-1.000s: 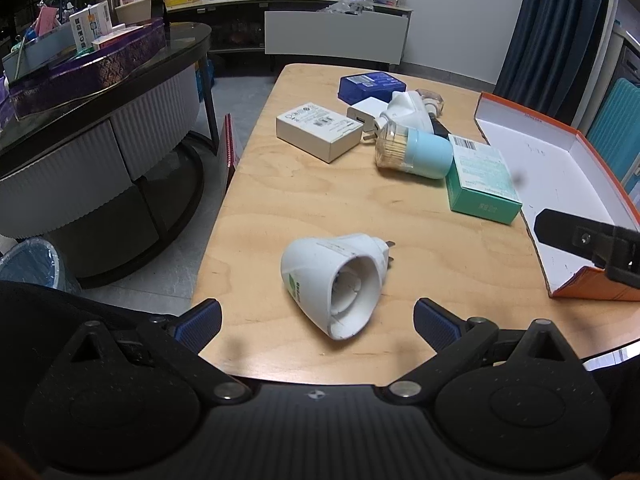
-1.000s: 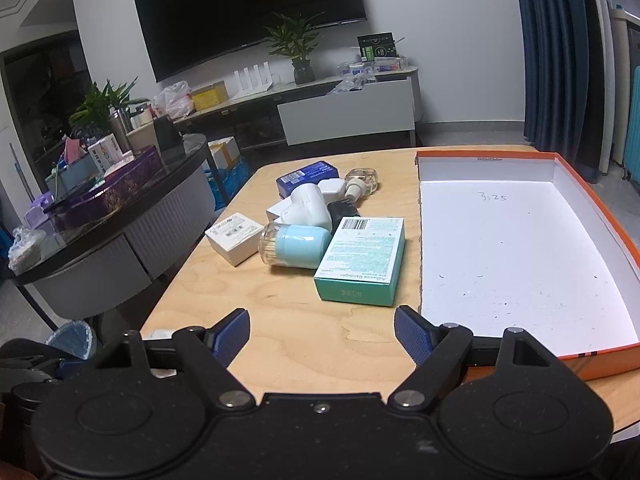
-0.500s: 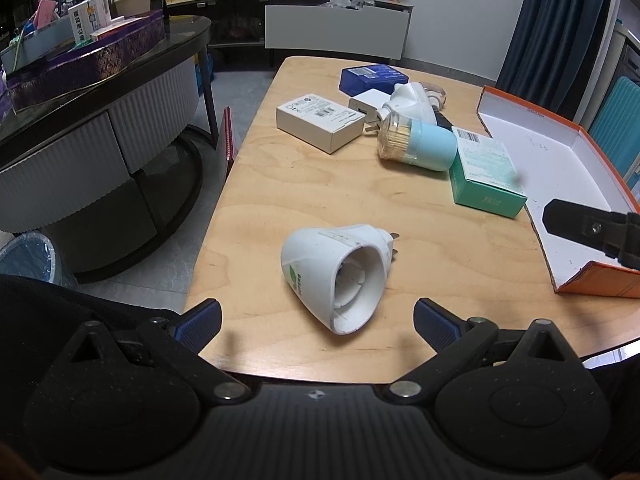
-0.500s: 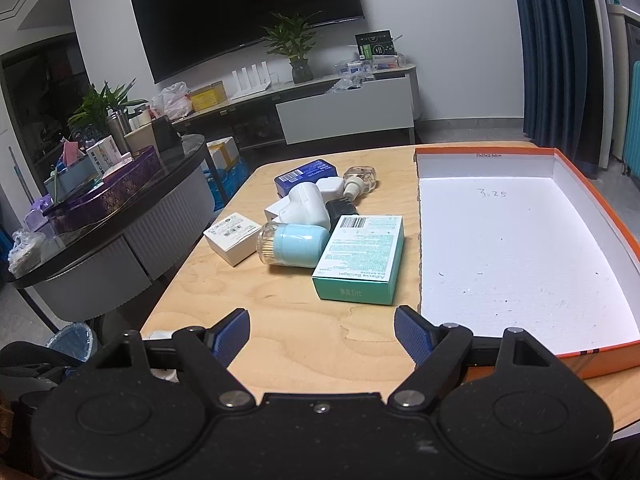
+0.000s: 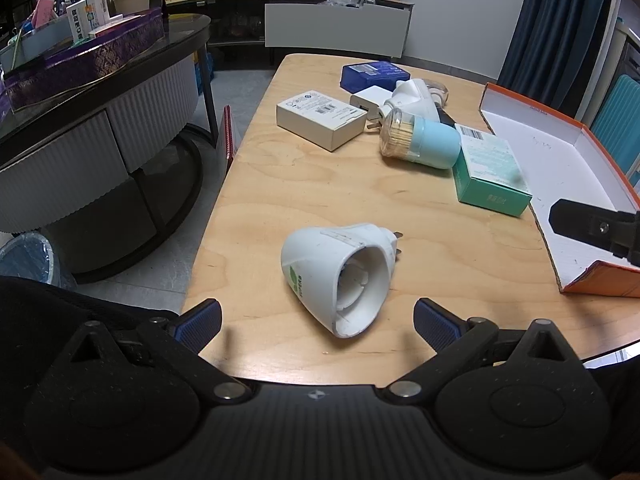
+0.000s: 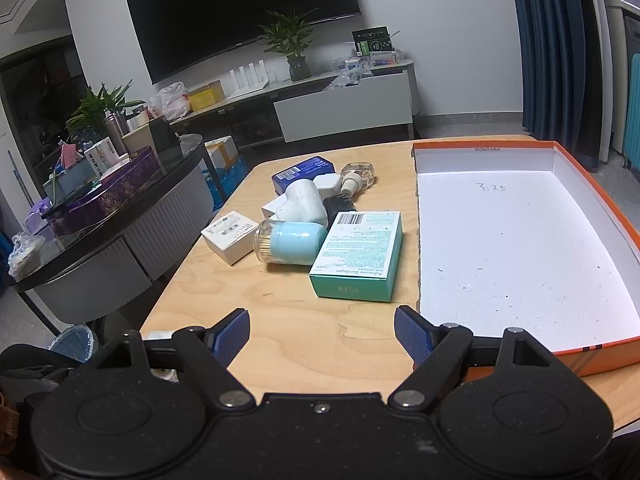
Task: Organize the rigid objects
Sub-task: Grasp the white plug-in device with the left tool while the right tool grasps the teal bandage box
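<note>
A white cone-shaped plug-in device (image 5: 338, 274) lies on its side on the wooden table (image 5: 320, 192), just ahead of my open left gripper (image 5: 318, 320), which holds nothing. Further back lie a teal bandage box (image 5: 490, 174) (image 6: 358, 254), a light-blue toothpick jar (image 5: 420, 144) (image 6: 290, 242), a white box (image 5: 320, 118) (image 6: 230, 236), a blue box (image 5: 374, 76) (image 6: 304, 174) and a white charger (image 6: 302, 202). The orange-rimmed white tray (image 6: 516, 240) (image 5: 560, 160) sits at the right. My right gripper (image 6: 322, 336) hangs open over the table's near edge, in front of the teal box.
A dark round counter (image 5: 100, 80) with purple boxes stands left of the table, a lined bin (image 5: 26, 256) on the floor beside it. A small glass bottle (image 6: 358, 176) lies behind the pile. A TV and low cabinet line the back wall.
My left gripper has risen slightly and tipped down, so the plug-in device sits a little higher in view. The right gripper has edged closer to the teal box.
</note>
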Tool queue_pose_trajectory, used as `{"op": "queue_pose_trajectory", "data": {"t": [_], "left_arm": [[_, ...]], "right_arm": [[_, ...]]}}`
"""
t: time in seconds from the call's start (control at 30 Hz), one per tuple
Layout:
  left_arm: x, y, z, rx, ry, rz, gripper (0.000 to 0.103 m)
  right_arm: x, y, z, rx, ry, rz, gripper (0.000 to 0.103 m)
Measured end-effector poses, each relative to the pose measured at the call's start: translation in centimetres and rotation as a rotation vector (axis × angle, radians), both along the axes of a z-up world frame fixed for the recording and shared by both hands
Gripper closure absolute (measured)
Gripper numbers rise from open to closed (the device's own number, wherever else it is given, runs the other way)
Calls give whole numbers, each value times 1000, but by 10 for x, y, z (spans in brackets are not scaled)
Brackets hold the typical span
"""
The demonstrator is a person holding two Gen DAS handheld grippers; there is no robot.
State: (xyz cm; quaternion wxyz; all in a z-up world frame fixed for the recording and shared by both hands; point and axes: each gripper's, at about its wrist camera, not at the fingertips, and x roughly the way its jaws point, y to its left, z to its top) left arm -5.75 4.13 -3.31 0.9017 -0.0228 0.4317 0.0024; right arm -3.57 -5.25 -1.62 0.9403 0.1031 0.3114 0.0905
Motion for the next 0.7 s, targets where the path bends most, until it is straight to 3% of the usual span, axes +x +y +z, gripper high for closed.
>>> {"op": "queue_pose_trajectory", "data": {"t": [0.27,0.47,0.6,0.67,0.7], "left_arm": [[4,2,-7,2,-9,-6,0],[14,3,-14,7,-29,-22,1],[18,-1,-21,26,-68,-74,15],[19,-5,-22,42,-99,-94,35],[19,-6,-21,39,-109,-100,36]], "right_arm": [[0,0,-4,4,-16,-3,10],[4,-4,-8,89,-54,-12,10],[10,-6,-12,57,-44,-17,10],[14,-8,-14,44,-32,-17,10],[17,-9,-14,36,-23,-18,10]]}}
